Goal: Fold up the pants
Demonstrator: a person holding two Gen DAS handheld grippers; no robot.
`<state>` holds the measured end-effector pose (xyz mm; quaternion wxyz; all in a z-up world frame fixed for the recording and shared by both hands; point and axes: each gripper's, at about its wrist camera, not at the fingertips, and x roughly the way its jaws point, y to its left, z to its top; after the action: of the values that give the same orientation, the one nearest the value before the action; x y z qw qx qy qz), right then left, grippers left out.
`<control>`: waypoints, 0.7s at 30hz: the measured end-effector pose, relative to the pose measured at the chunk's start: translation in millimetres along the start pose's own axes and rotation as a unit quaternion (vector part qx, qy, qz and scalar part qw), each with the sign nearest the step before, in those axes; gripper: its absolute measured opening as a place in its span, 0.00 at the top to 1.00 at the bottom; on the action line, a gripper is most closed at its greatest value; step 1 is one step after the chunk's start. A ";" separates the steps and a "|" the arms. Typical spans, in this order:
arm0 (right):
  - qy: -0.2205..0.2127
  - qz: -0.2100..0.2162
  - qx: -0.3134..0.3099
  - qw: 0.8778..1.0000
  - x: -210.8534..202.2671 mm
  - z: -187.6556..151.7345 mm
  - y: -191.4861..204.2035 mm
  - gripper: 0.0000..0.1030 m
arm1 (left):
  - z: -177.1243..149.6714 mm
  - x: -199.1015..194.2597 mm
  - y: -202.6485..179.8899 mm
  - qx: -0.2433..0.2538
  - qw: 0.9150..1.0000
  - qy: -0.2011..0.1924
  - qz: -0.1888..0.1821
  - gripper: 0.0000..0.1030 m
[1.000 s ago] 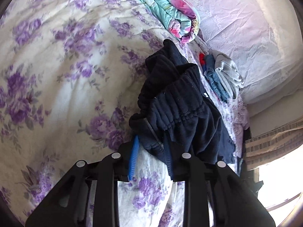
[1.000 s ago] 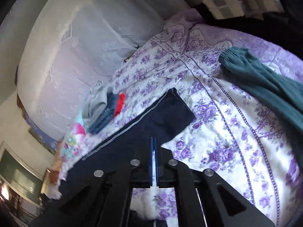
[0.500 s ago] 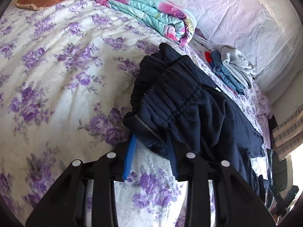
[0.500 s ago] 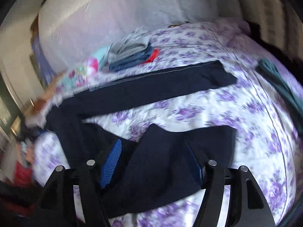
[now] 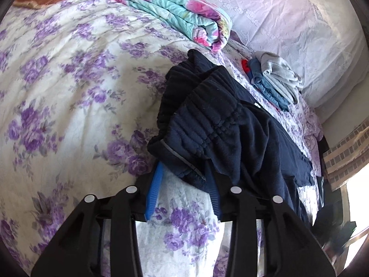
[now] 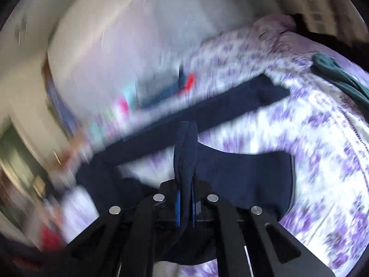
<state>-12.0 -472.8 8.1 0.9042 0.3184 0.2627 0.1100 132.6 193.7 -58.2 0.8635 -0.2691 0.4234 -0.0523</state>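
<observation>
The pants (image 5: pixel 221 127) lie on the bed (image 5: pixel 69 87), dark navy, with the gathered waistband bunched just ahead of the left gripper (image 5: pixel 184 191); a corner of that waistband sits between its two blue pads, and the jaws are opening, with the left pad clear of the cloth while the right is hidden behind the fold, so no pinch shows. In the right wrist view, much blurred, the right gripper (image 6: pixel 185 204) is clenched on a fold of the pants (image 6: pixel 242 173), which stands up between the pads; one leg stretches straight across the bed (image 6: pixel 322 138) beyond, the other lies spread just past the fingers. Counted: one pair of pants; two grippers; one folded quilt (image 5: pixel 175 16) near the headboard (image 5: pixel 288 23); one small stack of folded clothes (image 5: pixel 274 80) beside the pants; one green garment (image 6: pixel 341 76) at the far right of the bed, well apart from the pants.
</observation>
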 end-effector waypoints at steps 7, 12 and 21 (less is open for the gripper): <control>0.017 -0.109 0.140 0.984 101.6 106.7 -81.7 0.60 | 4.5 6.0 4.0 -0.044 0.998 0.008 -0.033 0.47; -0.011 -0.093 0.156 0.983 80.6 95.4 -108.1 0.44 | -4.3 -0.6 -1.1 -0.025 0.999 0.013 -0.023 0.47; 0.049 -0.056 0.163 0.984 54.8 19.6 -125.3 0.45 | -18.9 -2.6 -13.3 -0.021 0.999 -0.012 -0.024 0.30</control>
<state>48.5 -559.7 -80.6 0.8306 0.4409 0.3388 0.0307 118.4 175.2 -59.0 0.8613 -0.2978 0.4072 -0.0604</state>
